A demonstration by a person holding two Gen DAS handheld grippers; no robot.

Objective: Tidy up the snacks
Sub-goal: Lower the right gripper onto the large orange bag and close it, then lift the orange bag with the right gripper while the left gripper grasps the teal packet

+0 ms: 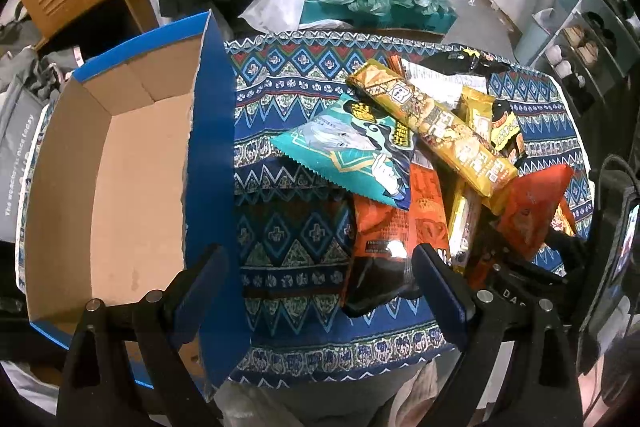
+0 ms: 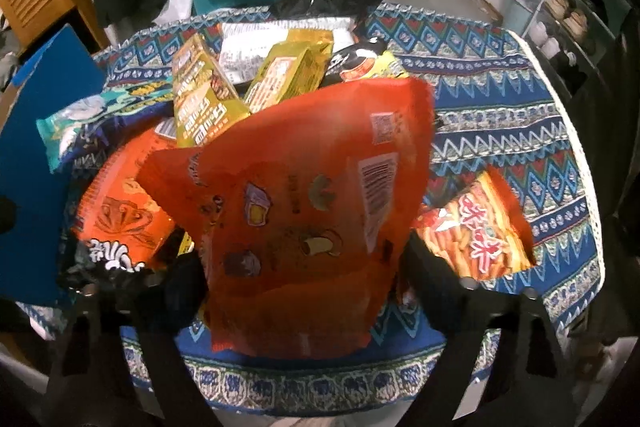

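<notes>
The large orange snack pouch [image 2: 304,203] stands between the right gripper [image 2: 304,267]'s fingers, barcode and a square code facing the camera, its writing too blurred to read; whether the pads pinch it I cannot tell. It rises at the near edge of the snack heap on the patterned tablecloth [image 1: 292,239]. Around it: two long yellow bars [image 1: 432,123], one teal cartoon packet [image 1: 352,155], an orange-and-black bag [image 1: 380,251]. The left gripper [image 1: 320,279] hangs with jaws spread, empty, beside the blue cardboard box [image 1: 120,155].
</notes>
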